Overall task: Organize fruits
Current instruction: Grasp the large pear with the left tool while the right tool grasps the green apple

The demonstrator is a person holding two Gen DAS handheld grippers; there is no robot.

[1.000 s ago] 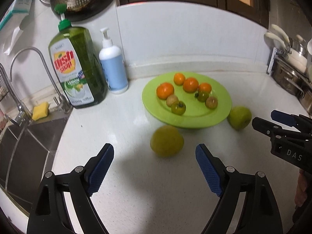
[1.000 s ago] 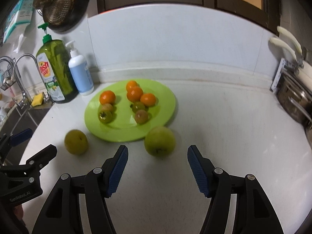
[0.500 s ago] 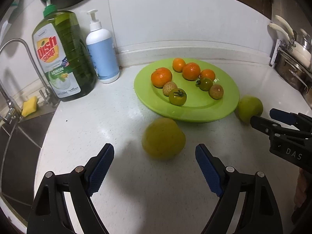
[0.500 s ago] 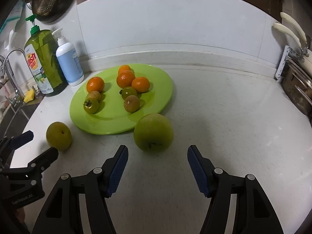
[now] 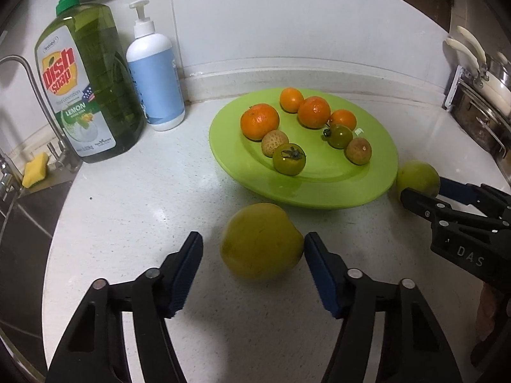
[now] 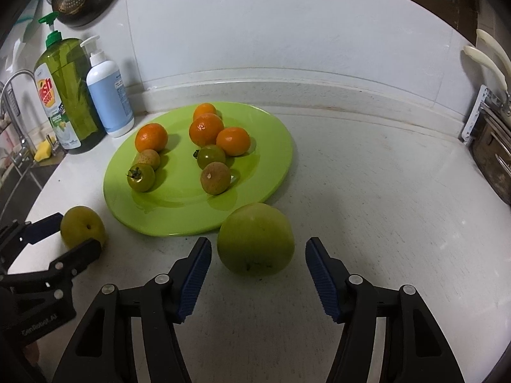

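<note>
Left wrist view: my left tongs (image 5: 252, 252) spread wide, gripping nothing; yellow-green fruit (image 5: 261, 241) on the counter (image 5: 143, 198) dead ahead between the pads, plate (image 5: 367, 188) just beyond it.

Right wrist view: my right tongs (image 6: 257, 255) likewise spread and holding nothing; green apple (image 6: 255, 239) straight ahead between the pads, touching or nearly touching the plate rim. Each fruit is round, no long axis.

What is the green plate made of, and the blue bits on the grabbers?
The green plate looks like plastic or melamine: a flat, even lime colour with a soft sheen, though glazed ceramic can't be ruled out. The blue pads on the right gripper look like ribbed rubber or soft plastic: they are matt with fine grooves. The left gripper has the same pads.
</note>
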